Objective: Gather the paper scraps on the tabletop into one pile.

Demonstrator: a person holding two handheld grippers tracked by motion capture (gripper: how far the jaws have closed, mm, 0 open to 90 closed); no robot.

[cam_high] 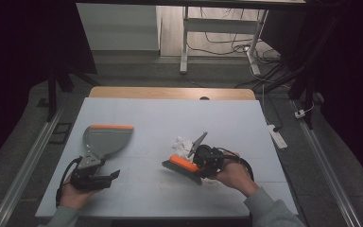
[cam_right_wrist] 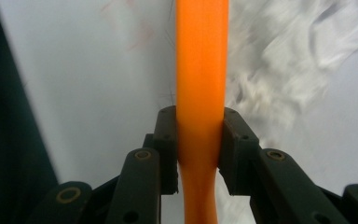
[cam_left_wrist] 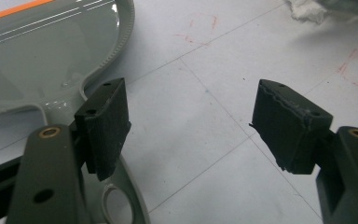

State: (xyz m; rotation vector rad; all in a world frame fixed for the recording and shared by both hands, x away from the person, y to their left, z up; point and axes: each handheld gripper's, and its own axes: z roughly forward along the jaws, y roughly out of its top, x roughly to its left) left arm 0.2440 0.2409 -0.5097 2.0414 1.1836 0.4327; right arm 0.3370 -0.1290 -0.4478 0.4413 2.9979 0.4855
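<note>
Claws work low on the table (cam_high: 160, 118): right claw (cam_right_wrist: 199, 140) is clamped on the orange brush (cam_high: 183, 166) handle, bristles beside white crumpled paper (cam_high: 183, 144); left claw (cam_left_wrist: 191, 126) stands apart, holding nothing, its left jaw over the grey dustpan (cam_high: 105, 139) handle; the pan lies farther left.

high view: dim, dark vignetted edges | right gripper view: motion-blurred | left gripper view: sharp, evenly lit

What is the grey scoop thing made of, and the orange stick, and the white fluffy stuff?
The dustpan looks like smooth, glossy grey plastic: light reflects off it, and its rim is ridged. The brush handle seems matte orange plastic, evenly coloured. The white clump is probably crumpled tissue or paper; it looks soft and wrinkled, though blurred.
</note>
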